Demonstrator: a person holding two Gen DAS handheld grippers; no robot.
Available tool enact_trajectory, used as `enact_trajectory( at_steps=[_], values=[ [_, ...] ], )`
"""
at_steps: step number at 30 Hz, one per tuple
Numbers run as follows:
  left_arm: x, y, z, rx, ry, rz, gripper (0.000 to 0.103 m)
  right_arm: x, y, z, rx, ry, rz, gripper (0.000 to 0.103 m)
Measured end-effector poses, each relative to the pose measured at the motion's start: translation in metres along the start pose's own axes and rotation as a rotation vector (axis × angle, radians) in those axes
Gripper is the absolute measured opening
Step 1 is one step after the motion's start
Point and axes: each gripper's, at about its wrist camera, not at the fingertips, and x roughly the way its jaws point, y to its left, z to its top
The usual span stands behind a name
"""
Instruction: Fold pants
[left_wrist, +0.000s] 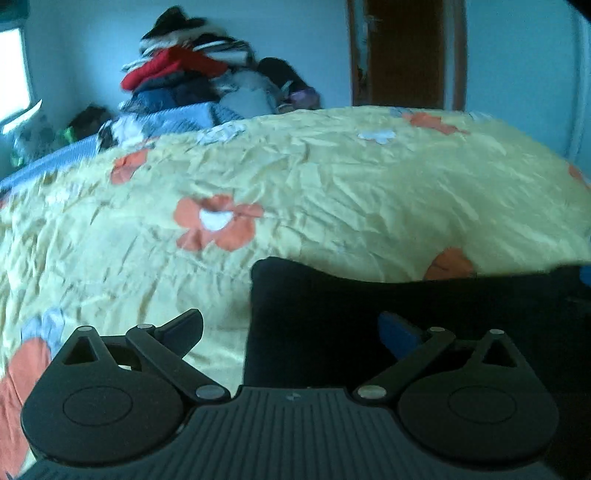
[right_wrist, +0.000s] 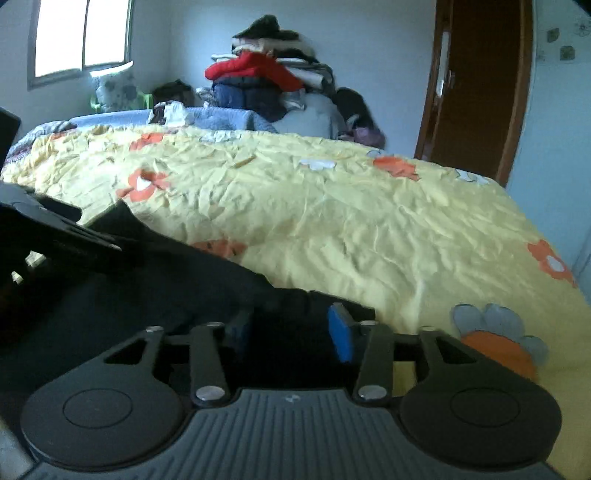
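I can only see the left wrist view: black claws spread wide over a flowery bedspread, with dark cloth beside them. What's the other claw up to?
Observer: The right gripper has the edge of the dark pants between its blue pads, which stand apart and are not pinching.
Operator: Anything else in the room I'm missing?
Observer: Small flower decorations are stuck on the wall to the right of the wooden door.

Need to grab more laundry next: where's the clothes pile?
The clothes pile sits at the bed's far end, against the back wall, between the window and the wooden door.
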Motion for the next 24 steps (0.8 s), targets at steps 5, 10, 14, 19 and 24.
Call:
enact_trajectory(
  at_steps=[5,10,14,19,24],
  values=[
    [-0.041,0.022,-0.010,-0.041,-0.020,-0.072,0.099,-0.061,-0.013,0.003,0.097,-0.052,0.032,0.049],
    [-0.069,0.022,-0.040,-0.014,0.016,-0.231,0.101,-0.093,0.000,-0.016,0.023,0.009,0.176,0.049],
    [-0.052,0.021,-0.059,-0.018,0.049,-0.193,0.102,-0.089,0.010,-0.032,-0.056,0.024,0.125,0.051],
    [-0.071,0.033,-0.059,-0.032,0.012,-0.179,0.101,-0.119,0.012,-0.028,-0.081,0.017,0.119,0.052],
    [-0.070,0.038,-0.072,-0.043,0.031,-0.229,0.102,-0.096,0.007,-0.041,-0.081,0.062,0.139,0.054]
  ],
)
